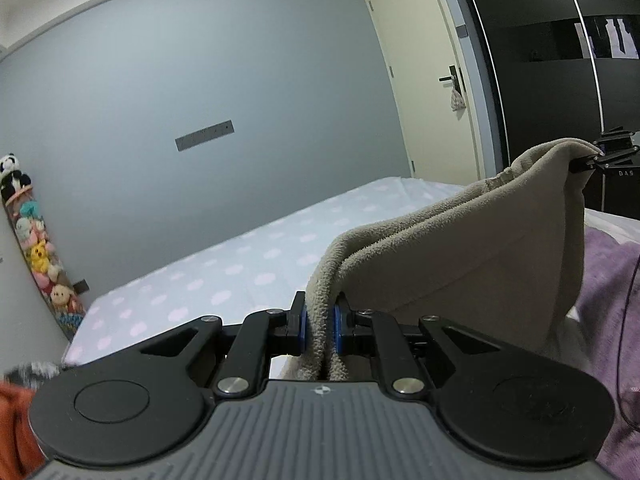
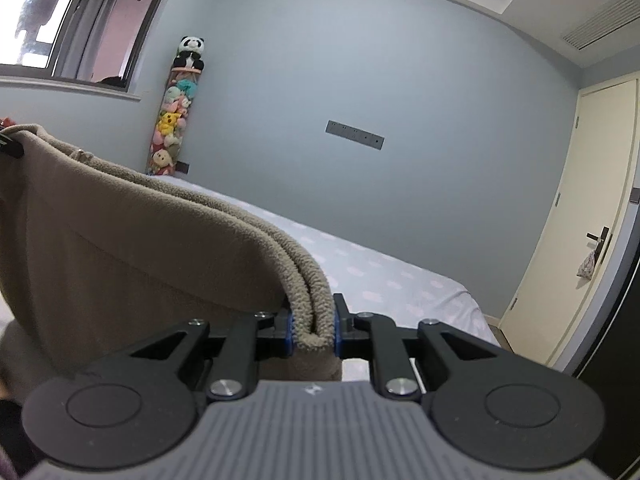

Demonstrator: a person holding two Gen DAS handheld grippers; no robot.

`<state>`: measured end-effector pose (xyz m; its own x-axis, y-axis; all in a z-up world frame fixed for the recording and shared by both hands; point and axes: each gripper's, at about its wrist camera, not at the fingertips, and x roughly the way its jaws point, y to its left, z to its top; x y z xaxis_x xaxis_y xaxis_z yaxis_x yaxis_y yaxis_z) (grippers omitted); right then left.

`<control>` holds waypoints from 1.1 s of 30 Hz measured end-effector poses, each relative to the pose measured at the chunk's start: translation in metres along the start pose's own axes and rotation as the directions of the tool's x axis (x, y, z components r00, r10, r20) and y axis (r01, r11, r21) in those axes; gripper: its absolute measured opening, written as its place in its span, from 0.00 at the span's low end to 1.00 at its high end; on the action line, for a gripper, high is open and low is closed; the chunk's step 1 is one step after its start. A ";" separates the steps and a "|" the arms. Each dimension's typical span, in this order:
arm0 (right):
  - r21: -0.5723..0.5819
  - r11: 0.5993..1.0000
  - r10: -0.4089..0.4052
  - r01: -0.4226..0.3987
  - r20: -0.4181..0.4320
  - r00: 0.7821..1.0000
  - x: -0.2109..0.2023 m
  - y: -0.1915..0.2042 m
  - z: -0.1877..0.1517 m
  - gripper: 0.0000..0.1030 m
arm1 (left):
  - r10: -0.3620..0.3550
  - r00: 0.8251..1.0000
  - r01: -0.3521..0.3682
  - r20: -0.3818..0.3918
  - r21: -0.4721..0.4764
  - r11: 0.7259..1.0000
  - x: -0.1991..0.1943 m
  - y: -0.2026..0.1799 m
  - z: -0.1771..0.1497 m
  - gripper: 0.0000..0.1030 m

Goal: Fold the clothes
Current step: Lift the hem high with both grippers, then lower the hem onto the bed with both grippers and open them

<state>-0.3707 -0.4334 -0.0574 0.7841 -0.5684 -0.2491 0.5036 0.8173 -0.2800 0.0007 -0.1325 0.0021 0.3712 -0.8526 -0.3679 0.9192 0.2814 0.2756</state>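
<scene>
Left wrist view: left gripper (image 1: 320, 330) clamped on a doubled edge of the beige fleece garment (image 1: 460, 248), held aloft above the bed (image 1: 224, 276); right gripper (image 2: 314, 330) pinches the opposite end likewise. Step in hand, apparently: carrying a fold over; next, lower both ends evenly onto the mattress. Only this view shows purple fabric (image 1: 608, 280) at the bed's right edge; only the right wrist view shows the window (image 2: 72, 20).

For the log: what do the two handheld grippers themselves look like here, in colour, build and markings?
Both match: the left gripper and right gripper have black linkage arms with silver rivets, blue pads inside black fingers, round black discs either side, and a grey ribbed housing with a small white logo. No sleeves or hands show.
</scene>
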 end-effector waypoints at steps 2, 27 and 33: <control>0.016 1.000 0.004 -0.004 -0.002 1.000 0.021 -0.008 0.009 0.19 | 0.001 1.000 -0.001 -0.012 -0.003 1.000 0.020 0.009 0.007 0.10; 0.315 0.949 0.168 0.003 -0.514 0.842 0.340 0.005 -0.101 0.25 | -0.194 0.842 0.045 -0.503 -0.293 0.955 0.324 0.081 -0.102 0.13; 0.436 0.898 0.213 0.054 -0.540 0.814 0.361 0.005 -0.118 0.31 | -0.208 0.846 0.030 -0.491 -0.345 0.938 0.332 0.088 -0.112 0.16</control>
<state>-0.1283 -0.6459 -0.2578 0.5497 -0.3397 -0.7632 0.6530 0.7445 0.1390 0.2192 -0.3413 -0.1949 0.1876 -0.5637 -0.8044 0.9190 0.3899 -0.0590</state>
